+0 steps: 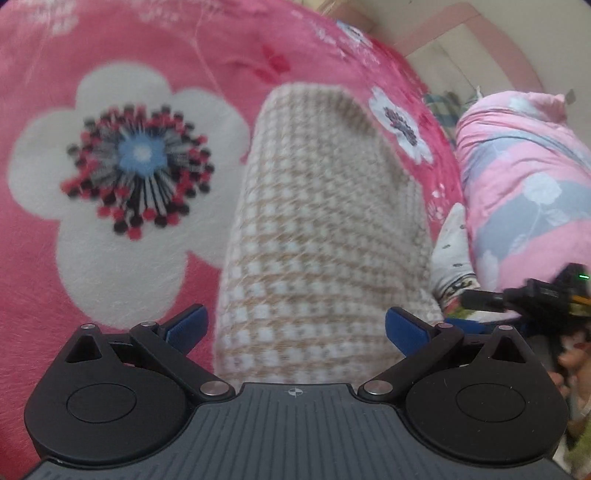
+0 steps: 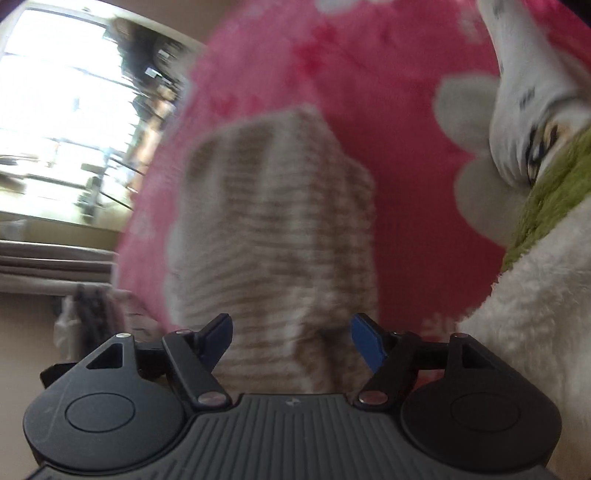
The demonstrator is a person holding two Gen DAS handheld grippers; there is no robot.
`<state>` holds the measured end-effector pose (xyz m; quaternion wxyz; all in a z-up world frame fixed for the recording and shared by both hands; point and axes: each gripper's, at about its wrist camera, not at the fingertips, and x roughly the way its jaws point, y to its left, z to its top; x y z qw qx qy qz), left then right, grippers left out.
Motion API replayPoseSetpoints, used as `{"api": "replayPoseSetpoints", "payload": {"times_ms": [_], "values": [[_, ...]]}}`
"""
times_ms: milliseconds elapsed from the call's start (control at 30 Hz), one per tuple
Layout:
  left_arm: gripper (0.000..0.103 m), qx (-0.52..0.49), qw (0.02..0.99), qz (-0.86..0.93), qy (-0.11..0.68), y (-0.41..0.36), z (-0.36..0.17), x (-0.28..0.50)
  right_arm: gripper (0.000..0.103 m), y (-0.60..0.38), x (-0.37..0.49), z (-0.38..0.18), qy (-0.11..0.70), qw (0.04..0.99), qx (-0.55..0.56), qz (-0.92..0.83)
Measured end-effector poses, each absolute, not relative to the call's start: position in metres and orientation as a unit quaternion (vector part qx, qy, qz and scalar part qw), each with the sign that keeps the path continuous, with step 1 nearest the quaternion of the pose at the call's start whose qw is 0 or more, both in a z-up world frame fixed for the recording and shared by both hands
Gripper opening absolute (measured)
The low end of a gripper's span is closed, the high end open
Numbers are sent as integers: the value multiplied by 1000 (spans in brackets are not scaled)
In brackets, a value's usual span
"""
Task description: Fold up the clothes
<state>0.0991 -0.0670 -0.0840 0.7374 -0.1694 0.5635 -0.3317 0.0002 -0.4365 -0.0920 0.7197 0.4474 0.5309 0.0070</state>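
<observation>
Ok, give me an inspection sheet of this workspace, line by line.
Surface: pink floral blanket.
Job's things: beige checked garment, folded into a long strip.
Clutter: white printed garment, green-and-cream fleece, rolled pink quilt.
Grippers: left gripper open; right gripper open; both over the checked garment, no pad seen pressing it.
Cables: black cable at right gripper.
Surroundings: bright window, pale wall.

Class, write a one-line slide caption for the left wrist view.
Open left gripper above a folded beige-checked garment lying on a pink flowered blanket.
</observation>
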Motion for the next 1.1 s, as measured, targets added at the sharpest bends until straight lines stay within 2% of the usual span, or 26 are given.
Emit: {"api": "replayPoseSetpoints", "payload": {"times_ms": [100,267,333,500,767,800,833,867,1000,1100], "values": [[103,-194,706,-357,580,-64,-105,102,75,-442,10,-116,552,696,459,17],[103,-250,686,-356,583,-63,-130,103,86,-443,16,-139,555,681,473,69],[103,-244,695,-359,574,-67,-127,96,95,-440,21,-146,557,681,468,85],[102,-216,709,-366,563,-77,-117,72,89,-425,37,-155,573,693,427,97],[92,-226,699,-350,581,-50,-99,43,90,-390,49,-136,571,717,365,164],[89,-230,694,-359,580,-46,-98,37,90,-382,53,-131,573,719,352,176],[78,-234,689,-368,579,-42,-96,31,90,-374,57,-127,574,721,338,189],[77,-235,686,-374,578,-39,-94,25,90,-365,60,-123,577,723,322,204],[83,-169,729,-341,570,-31,-81,13,89,-339,63,-109,591,732,259,220],[87,-170,739,-322,567,-14,-70,19,88,-368,55,-114,590,716,320,191]]}}
